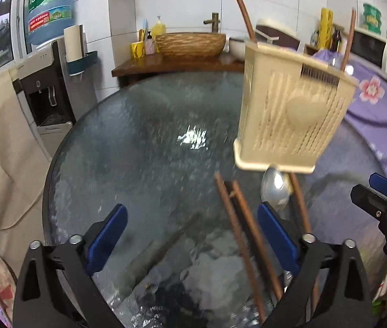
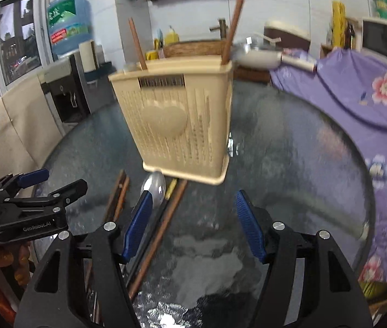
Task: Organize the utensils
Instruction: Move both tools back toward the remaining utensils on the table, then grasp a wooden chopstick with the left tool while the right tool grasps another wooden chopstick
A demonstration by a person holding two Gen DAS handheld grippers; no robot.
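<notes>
A beige slotted utensil holder (image 1: 291,109) (image 2: 179,120) stands on the round glass table (image 1: 144,142) (image 2: 289,150) with two brown chopsticks (image 2: 235,19) upright in it. In front of it lie a metal spoon (image 1: 275,188) (image 2: 155,186) and several brown chopsticks (image 1: 237,218) (image 2: 163,218). My left gripper (image 1: 192,235) is open and empty above the table, the loose chopsticks between its pads and the spoon by its right pad. My right gripper (image 2: 193,224) is open and empty, right of the spoon; it also shows in the left wrist view (image 1: 384,199).
A purple flowered cloth (image 2: 357,95) covers the right side. A water dispenser (image 1: 46,90) stands at the left, a wooden counter with a woven basin (image 1: 190,45) behind the table. A microwave (image 1: 376,49) sits at the back right.
</notes>
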